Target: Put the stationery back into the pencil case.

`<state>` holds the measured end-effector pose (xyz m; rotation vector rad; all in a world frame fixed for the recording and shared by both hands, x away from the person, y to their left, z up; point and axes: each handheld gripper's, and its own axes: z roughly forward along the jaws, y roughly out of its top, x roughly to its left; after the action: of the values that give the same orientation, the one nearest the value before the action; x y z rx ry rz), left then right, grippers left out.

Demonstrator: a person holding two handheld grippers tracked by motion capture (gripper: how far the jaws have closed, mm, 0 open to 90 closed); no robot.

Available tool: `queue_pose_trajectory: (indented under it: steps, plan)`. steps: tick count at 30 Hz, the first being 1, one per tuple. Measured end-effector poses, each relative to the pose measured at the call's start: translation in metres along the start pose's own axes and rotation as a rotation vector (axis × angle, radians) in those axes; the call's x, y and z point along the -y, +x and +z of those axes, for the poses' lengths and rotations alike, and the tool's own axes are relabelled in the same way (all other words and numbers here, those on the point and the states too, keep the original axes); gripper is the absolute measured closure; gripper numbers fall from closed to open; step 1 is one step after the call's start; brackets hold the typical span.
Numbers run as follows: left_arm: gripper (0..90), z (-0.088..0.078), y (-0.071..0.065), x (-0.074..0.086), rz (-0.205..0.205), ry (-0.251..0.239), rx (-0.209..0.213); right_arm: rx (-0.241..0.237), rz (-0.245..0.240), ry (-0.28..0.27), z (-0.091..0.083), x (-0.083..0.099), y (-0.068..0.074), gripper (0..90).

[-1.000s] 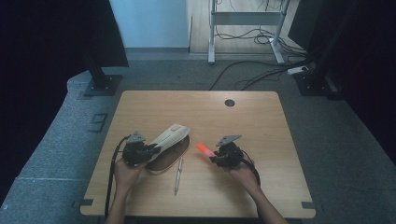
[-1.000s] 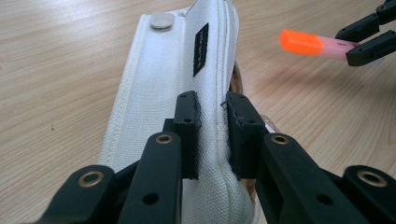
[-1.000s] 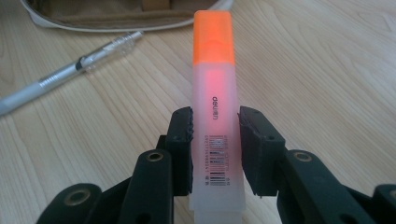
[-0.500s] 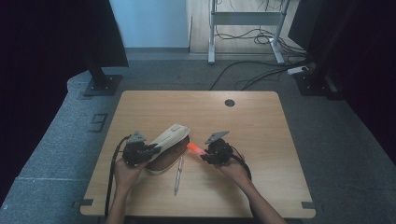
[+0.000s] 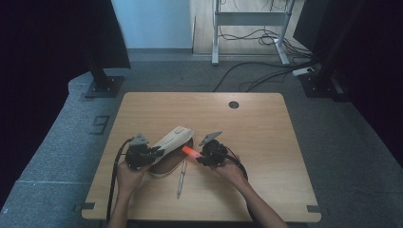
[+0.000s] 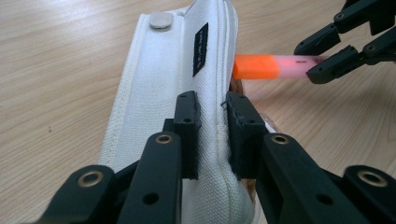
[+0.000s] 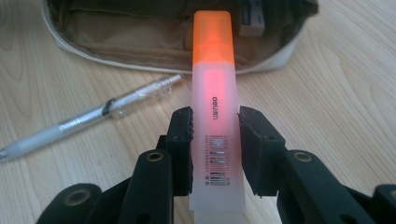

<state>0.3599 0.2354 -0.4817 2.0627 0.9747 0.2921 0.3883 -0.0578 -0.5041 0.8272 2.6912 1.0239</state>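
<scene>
Orange-capped and translucent, the highlighter (image 7: 213, 112) is clamped in the right claw (image 5: 203, 156), cap forward, at the mouth of the pencil case (image 7: 140, 42). The case flap (image 6: 177, 88) is pinched and held up by the left claw (image 5: 151, 153). A clear pen (image 7: 88, 122) is left lying on the desk (image 5: 266, 142), just beside the case. If the highlighter is pushed in at a slant, the cap could be caught on the case rim, or the flap dragged out of the grip. Farther in, the brown lining is seen, with what looks like a white eraser (image 7: 252, 21) inside.
</scene>
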Motion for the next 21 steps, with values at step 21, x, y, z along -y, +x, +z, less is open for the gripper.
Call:
queue_pose_trajectory:
  steps: [21]
  plan:
    - [75.8, -0.001, -0.002, -0.002, 0.005, -0.003, 0.001, -0.047, -0.067, 0.029, 0.033, -0.031, 0.020, 65.2]
